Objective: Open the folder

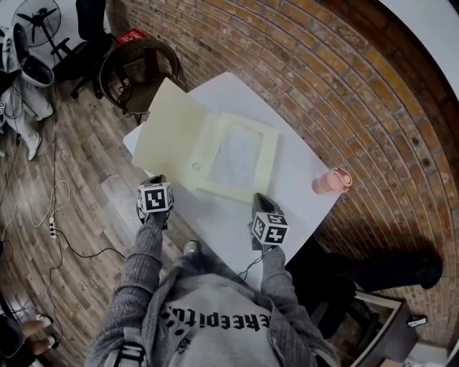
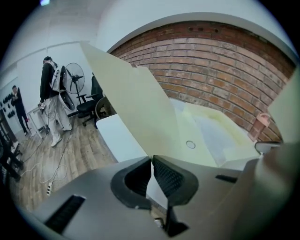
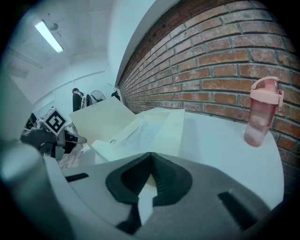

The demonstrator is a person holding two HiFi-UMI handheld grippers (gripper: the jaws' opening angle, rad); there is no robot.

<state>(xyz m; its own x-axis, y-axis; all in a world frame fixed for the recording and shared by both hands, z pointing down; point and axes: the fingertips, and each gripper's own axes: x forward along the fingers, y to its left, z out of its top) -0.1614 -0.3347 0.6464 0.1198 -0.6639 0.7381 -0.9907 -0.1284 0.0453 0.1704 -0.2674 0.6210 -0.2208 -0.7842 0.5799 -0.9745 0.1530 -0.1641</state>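
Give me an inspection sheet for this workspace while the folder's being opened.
Surface: white table.
Job's things: folder lying on the table, cover lifted.
Clutter: pink bottle upright near the table's right edge.
Tools: left tool shut on cover's edge; right tool shut, tips at the folder's near edge, grip unclear.
Cables: cable and power strip on the floor, left.
Surroundings: brick wall, chair, fan, person far left.

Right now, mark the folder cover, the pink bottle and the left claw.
folder cover (image 1: 168, 132), head view, middle of the raised flap.
pink bottle (image 1: 328, 182), head view, its body.
left claw (image 2: 151, 158), left gripper view, where the tips meet on the cover's edge.
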